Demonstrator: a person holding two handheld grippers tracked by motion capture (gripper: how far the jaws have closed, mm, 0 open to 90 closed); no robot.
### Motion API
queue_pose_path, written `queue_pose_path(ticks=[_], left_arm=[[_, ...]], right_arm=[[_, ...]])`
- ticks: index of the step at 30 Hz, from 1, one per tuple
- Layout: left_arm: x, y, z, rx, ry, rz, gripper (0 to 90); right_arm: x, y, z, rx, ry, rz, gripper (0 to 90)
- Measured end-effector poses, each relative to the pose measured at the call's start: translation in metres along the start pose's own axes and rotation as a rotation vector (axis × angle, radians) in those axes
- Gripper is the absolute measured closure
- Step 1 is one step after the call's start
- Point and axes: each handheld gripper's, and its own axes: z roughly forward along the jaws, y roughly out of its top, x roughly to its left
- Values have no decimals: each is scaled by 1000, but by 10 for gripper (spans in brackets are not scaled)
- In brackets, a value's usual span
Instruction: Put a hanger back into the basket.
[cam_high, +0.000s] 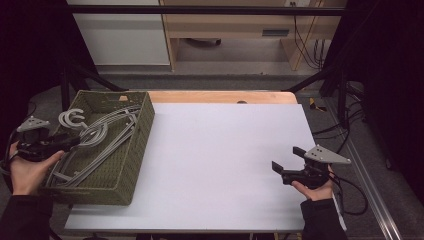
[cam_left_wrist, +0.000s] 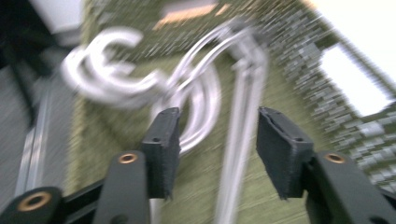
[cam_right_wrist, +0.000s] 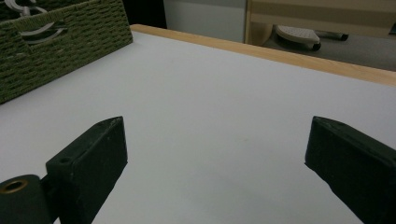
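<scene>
High view: grey hangers (cam_high: 102, 142) lie lengthwise in the basket (cam_high: 137, 145), hooks far.

Looking like a lab or recording workshop: black frame bars (cam_high: 200, 10) enclosing a white-topped table (cam_high: 225, 165), loose cables (cam_high: 310, 50) hanging behind, plain plywood cabinets (cam_high: 225, 25) standing on grey floor.

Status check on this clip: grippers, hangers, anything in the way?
Left gripper open over the grey hangers in the green basket, nothing gripped. Right gripper open, empty, over bare table. No obstructions.
</scene>
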Motion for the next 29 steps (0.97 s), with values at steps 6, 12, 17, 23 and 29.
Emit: queue_pose_path(ticks=[6, 12, 17, 23, 29], left_arm=[[-35, 4, -5, -129, -120, 14, 348], [-73, 2, 3, -211, -218, 35, 242], [-109, -3, 12, -251, -270, 70, 146], [-148, -13, 27, -238, -325, 103, 107], [-164, -24, 36, -207, -307, 123, 106]], right_arm=[[0, 1, -2, -14, -7, 1, 54], [0, 2, -3, -27, -12, 12, 45], [0, 3, -6, -45, -3, 15, 42], [-2, 2, -7, -47, -5, 18, 39], [-1, 1, -7, -48, 7, 21, 33]])
